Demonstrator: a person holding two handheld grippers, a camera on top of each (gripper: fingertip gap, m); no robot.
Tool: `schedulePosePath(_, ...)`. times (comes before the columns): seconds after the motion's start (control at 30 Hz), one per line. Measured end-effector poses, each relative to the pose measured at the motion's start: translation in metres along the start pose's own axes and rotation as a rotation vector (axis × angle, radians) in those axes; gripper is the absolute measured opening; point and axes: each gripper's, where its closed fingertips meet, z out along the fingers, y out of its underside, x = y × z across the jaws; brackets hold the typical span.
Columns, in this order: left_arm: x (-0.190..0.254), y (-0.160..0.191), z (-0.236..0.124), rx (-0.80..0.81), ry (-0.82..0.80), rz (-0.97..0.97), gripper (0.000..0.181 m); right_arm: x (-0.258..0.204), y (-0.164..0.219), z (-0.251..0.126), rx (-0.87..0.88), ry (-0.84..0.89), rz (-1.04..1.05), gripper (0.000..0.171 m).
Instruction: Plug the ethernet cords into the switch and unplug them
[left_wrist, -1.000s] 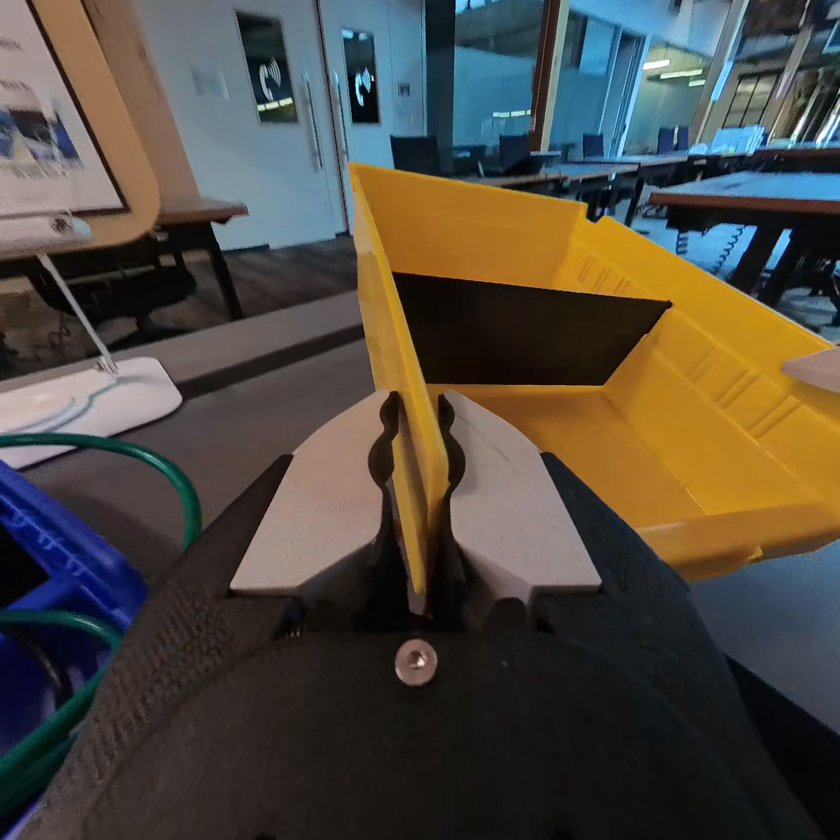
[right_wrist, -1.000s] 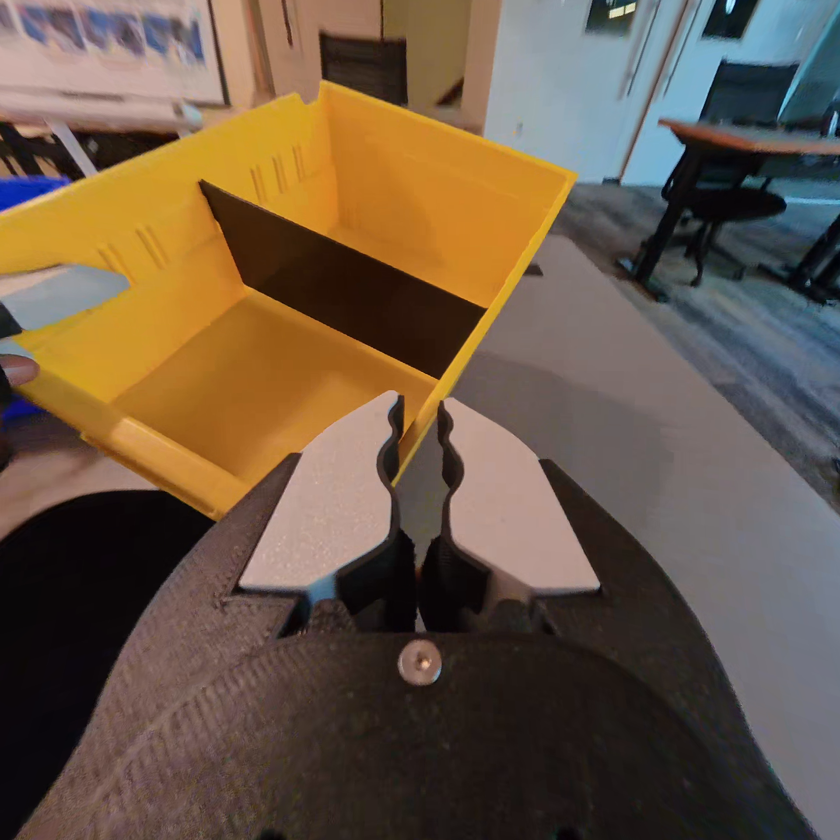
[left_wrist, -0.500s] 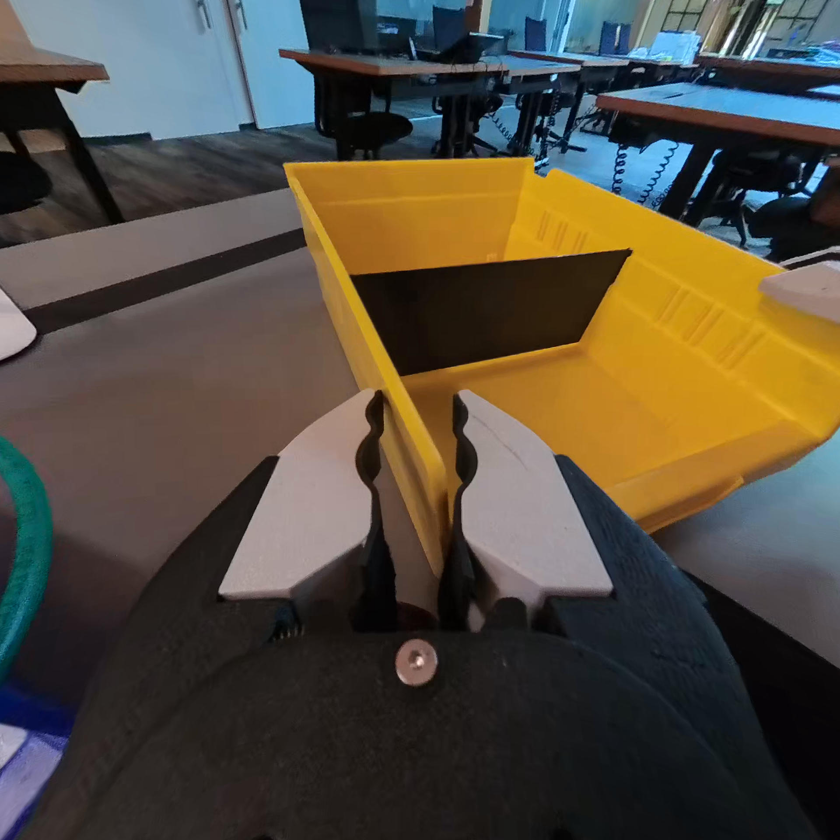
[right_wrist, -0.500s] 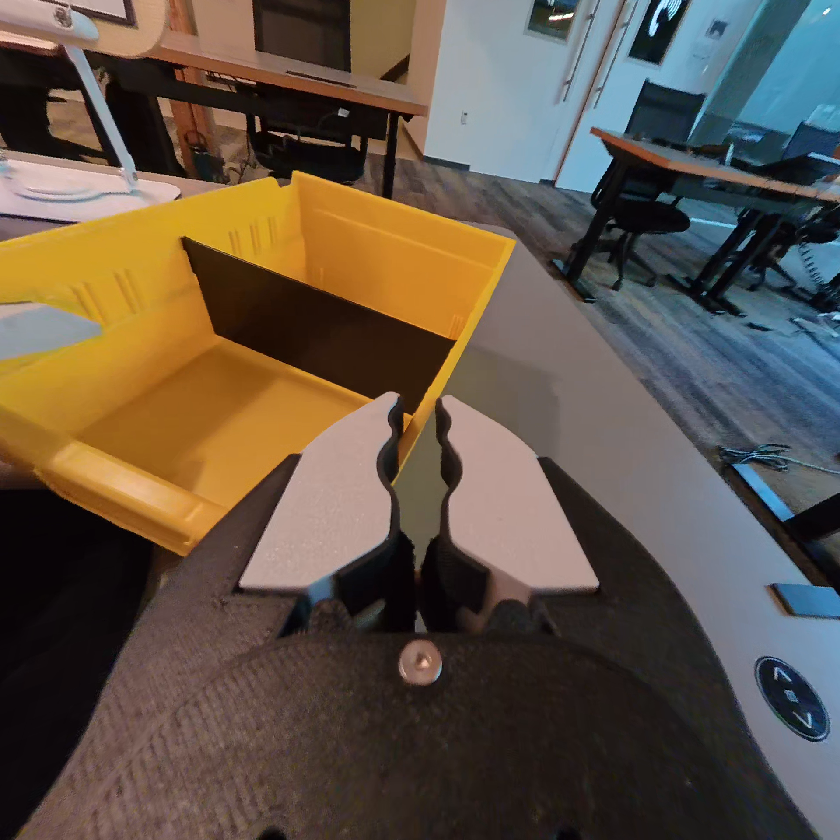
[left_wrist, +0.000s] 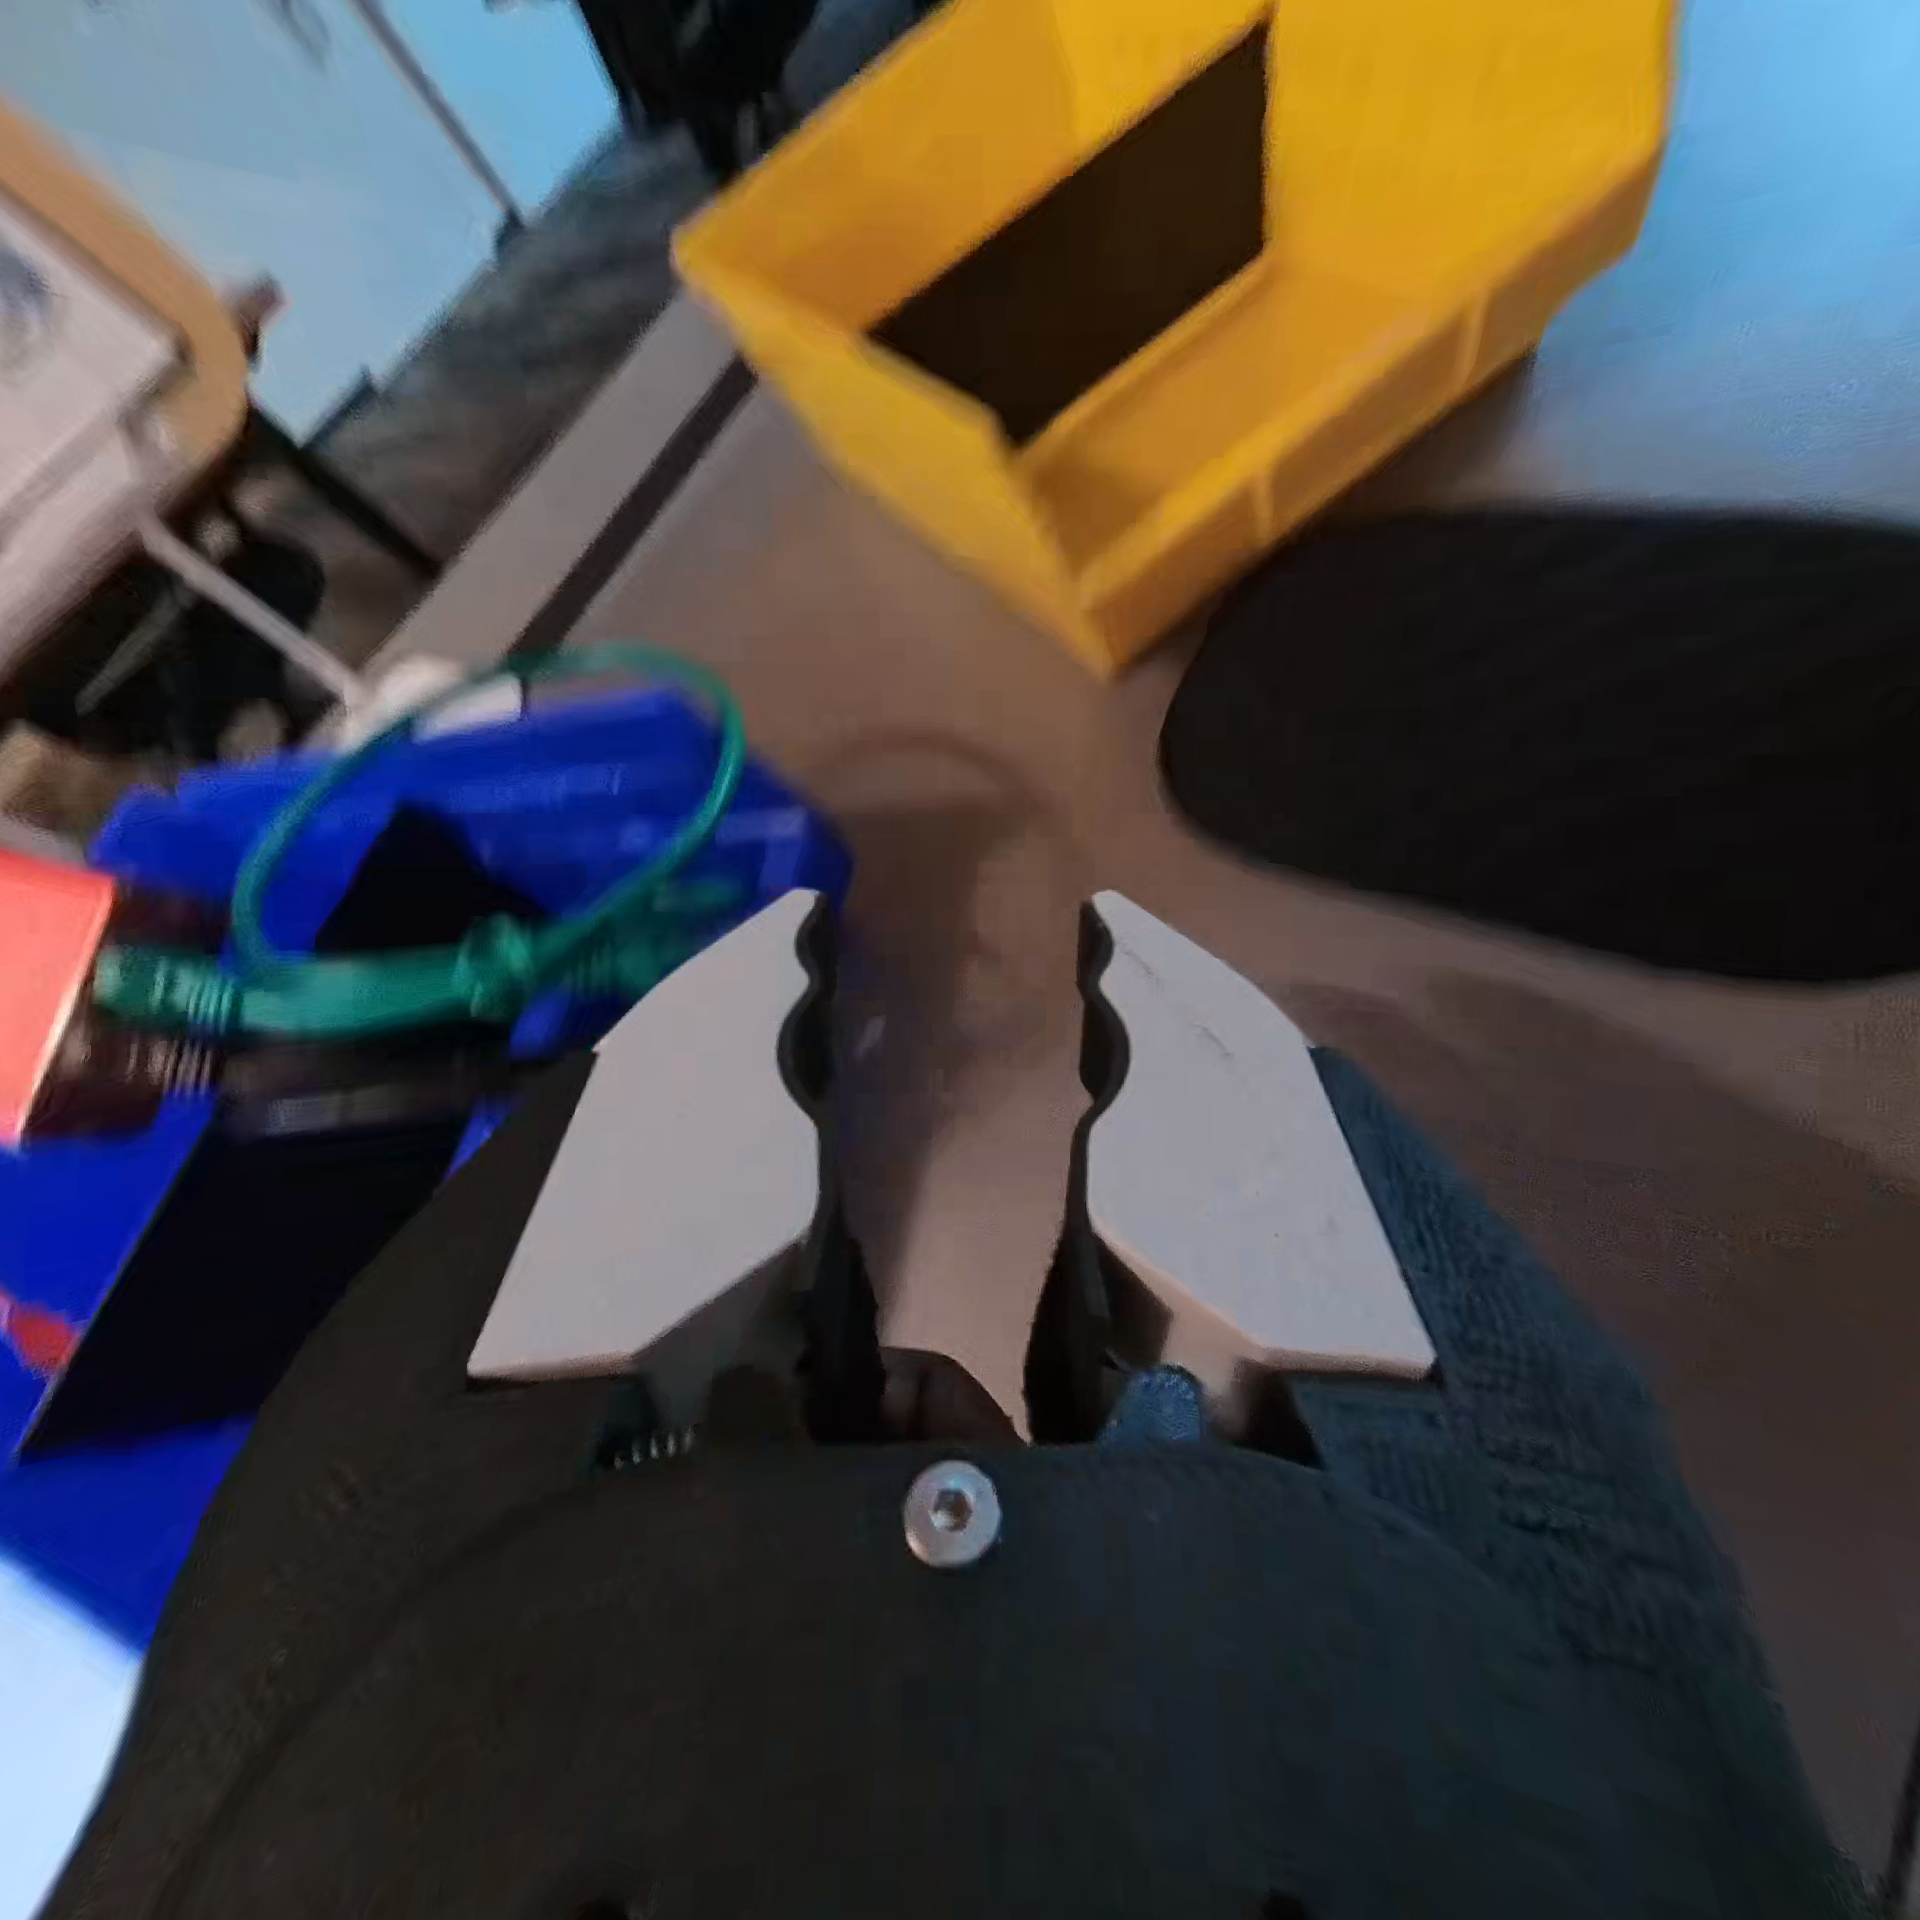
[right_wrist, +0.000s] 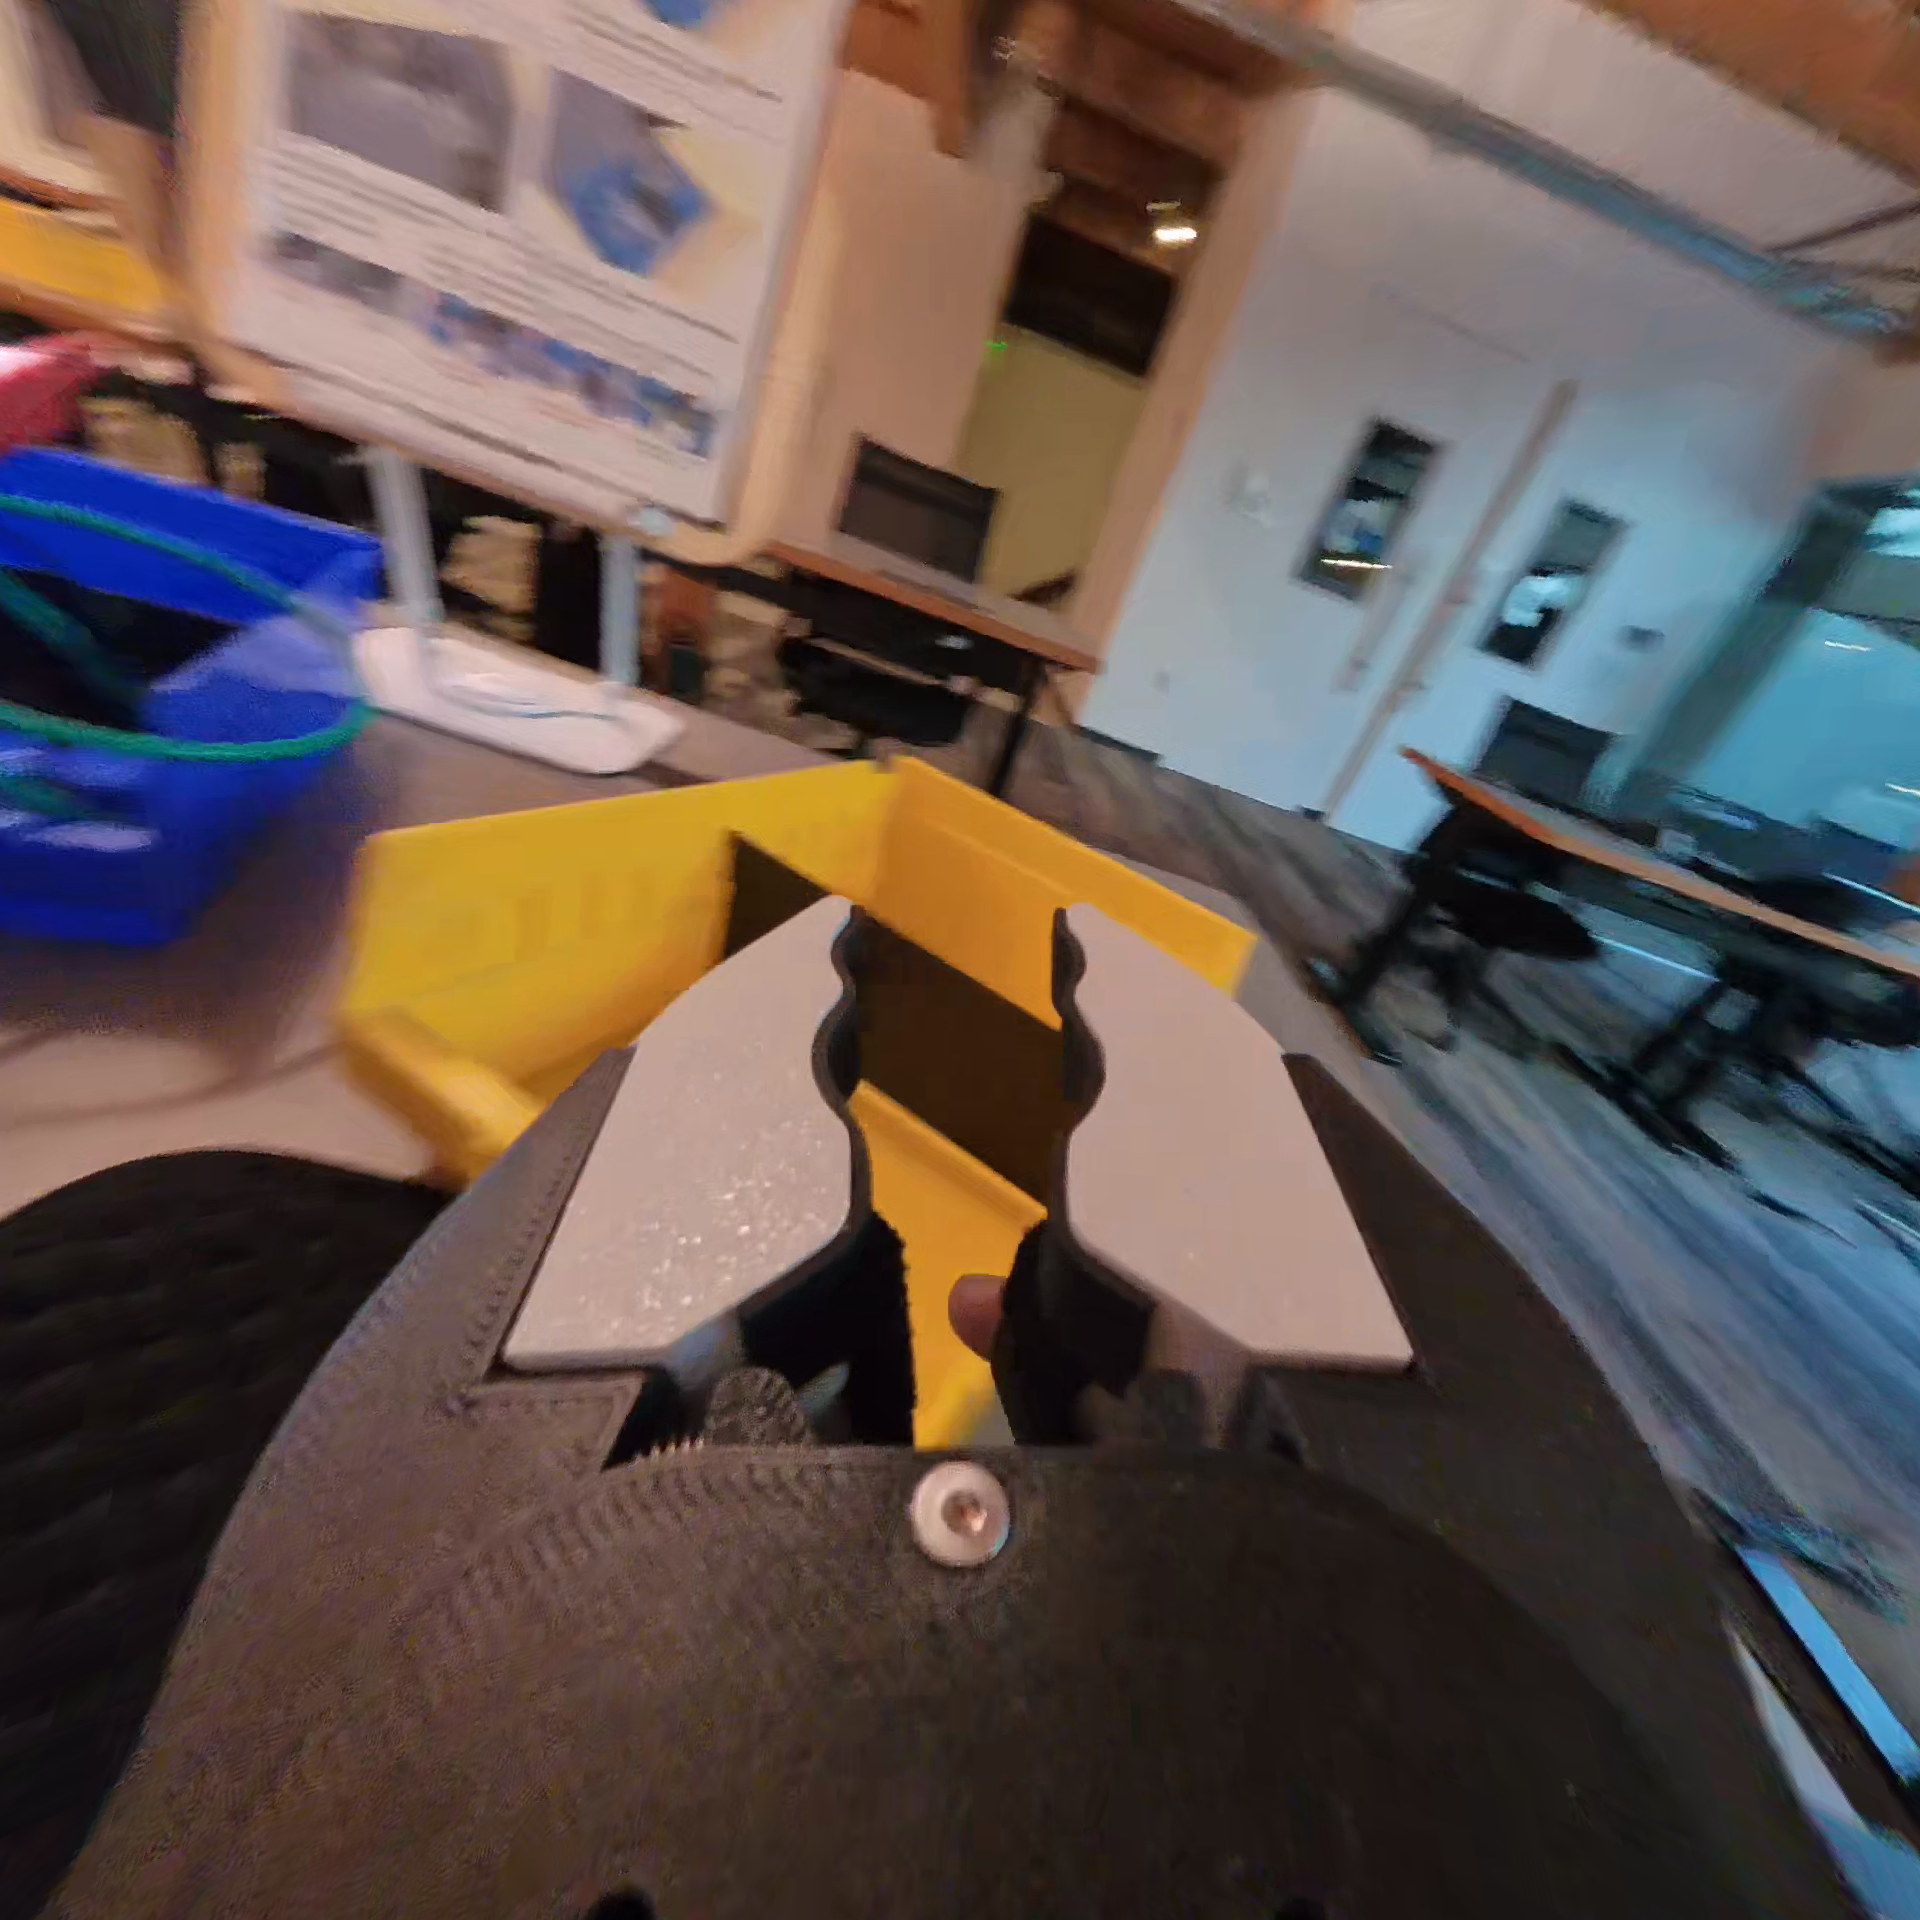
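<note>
The left gripper (left_wrist: 954, 935) is hovering with its jaws apart, nothing between them, over a grey table (left_wrist: 1558, 1122). To its left a green cord (left_wrist: 343, 997) is lying in a blue bin (left_wrist: 665, 769), its bundled length running left to right, plug end pointing left, one loop arching over the rim. No switch is showing. The right gripper (right_wrist: 956, 935) is also gaping empty, facing a yellow bin (right_wrist: 540, 914) with a black divider (right_wrist: 956, 1039). A poster (right_wrist: 499, 239) is standing behind (blurred, its writing unreadable).
</note>
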Motion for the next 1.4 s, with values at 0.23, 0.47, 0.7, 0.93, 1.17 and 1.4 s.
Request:
schedulePosePath(0.23, -0.050, 0.082, 0.017, -0.276, -0.054, 0.034, 0.043, -0.087, 0.081, 0.025, -0.503, -0.364, -0.184, 0.045)
schedulePosePath(0.47, -0.075, 0.127, 0.012, -0.452, -0.034, 0.076, 0.033, -0.076, 0.112, 0.022, -0.604, -0.343, -0.204, 0.038)
schedulePosePath(0.7, -0.105, 0.159, -0.020, -0.453, -0.037, 0.027, 0.037, -0.040, 0.123, 0.015, -0.627, -0.214, -0.212, 0.037)
schedulePosePath(0.93, -0.127, 0.198, -0.074, -0.377, -0.100, -0.012, 0.040, -0.021, 0.129, 0.008, -0.605, -0.175, -0.178, 0.040)
schedulePosePath(1.17, -0.143, 0.244, -0.144, -0.370, -0.115, 0.047, 0.038, -0.008, 0.133, -0.005, -0.609, -0.173, -0.190, 0.040)
schedulePosePath(1.4, -0.136, 0.282, -0.216, -0.366, -0.086, 0.051, 0.039, 0.008, 0.138, -0.030, -0.657, -0.191, -0.196, 0.040)
